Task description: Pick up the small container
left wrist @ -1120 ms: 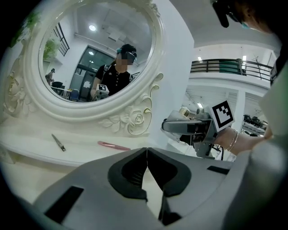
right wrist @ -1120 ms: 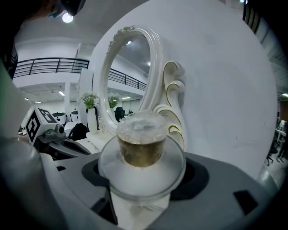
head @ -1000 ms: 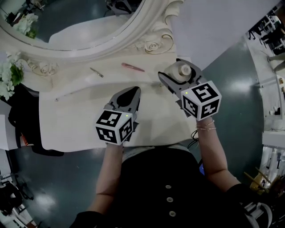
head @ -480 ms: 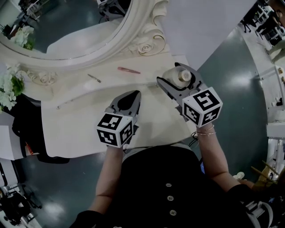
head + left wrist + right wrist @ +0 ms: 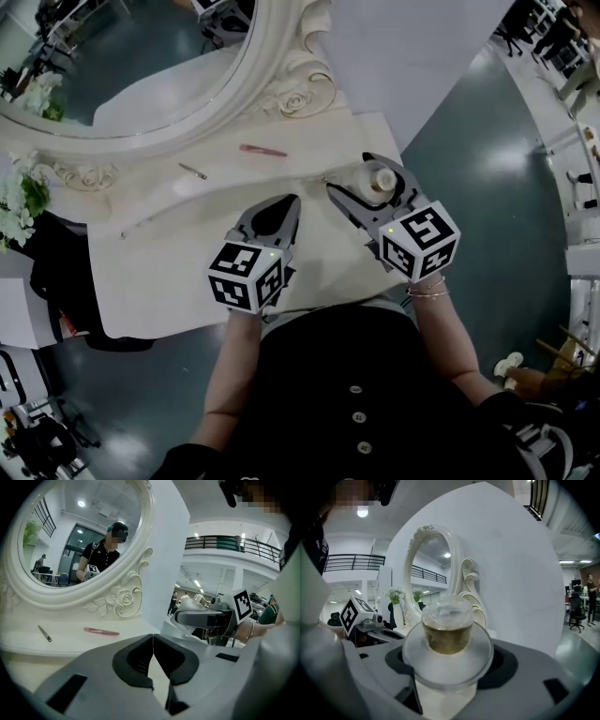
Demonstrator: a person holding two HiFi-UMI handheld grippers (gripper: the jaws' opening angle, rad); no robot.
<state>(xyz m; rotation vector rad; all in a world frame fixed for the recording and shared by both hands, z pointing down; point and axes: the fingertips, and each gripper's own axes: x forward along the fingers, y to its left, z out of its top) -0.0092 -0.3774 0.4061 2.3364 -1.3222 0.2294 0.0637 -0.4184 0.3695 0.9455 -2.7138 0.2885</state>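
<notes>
The container [image 5: 447,630] is clamped between the jaws of the right gripper [image 5: 367,180], held over the table's [image 5: 159,272] right end; the left gripper [image 5: 153,639] is seen pressed together, empty.

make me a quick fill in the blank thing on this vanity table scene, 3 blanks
1. The right gripper is ____ on the small container.
2. The left gripper, jaws together, holds ____.
3. In the head view, the pink item lies to the ____ of the small metal tool.
Missing words: shut; nothing; right.
</notes>
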